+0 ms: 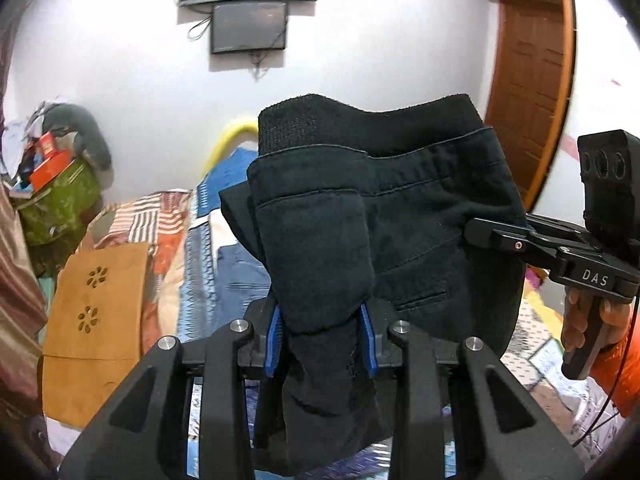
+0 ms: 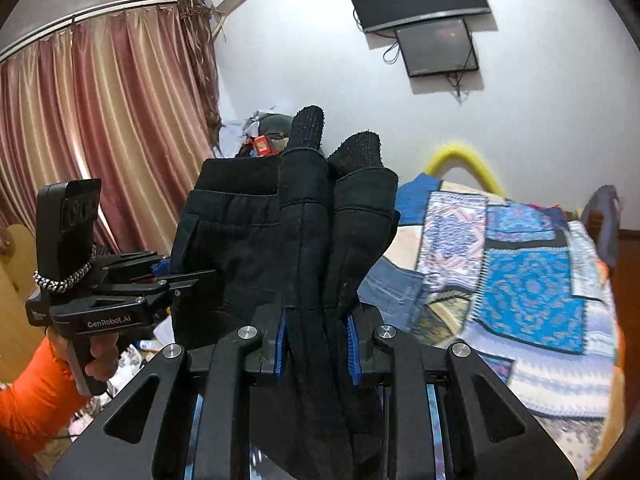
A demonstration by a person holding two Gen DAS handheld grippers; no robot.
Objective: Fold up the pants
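The black pants (image 1: 400,208) hang in the air between both grippers, held up by the waistband end, with a ribbed band on top. My left gripper (image 1: 322,340) is shut on a bunched fold of the pants. In the left wrist view my right gripper (image 1: 480,234) comes in from the right and clamps the pants' right edge. In the right wrist view my right gripper (image 2: 316,346) is shut on thick folds of the pants (image 2: 296,220); my left gripper (image 2: 176,276) grips their left edge.
A bed with a patchwork quilt (image 2: 520,272) lies below and ahead, with blue jeans (image 2: 392,288) on it. Brown paper bags (image 1: 96,320) and a pile of clutter (image 1: 52,184) sit left. Curtains (image 2: 100,140), wall screens (image 1: 248,8) and a wooden door (image 1: 528,80) surround.
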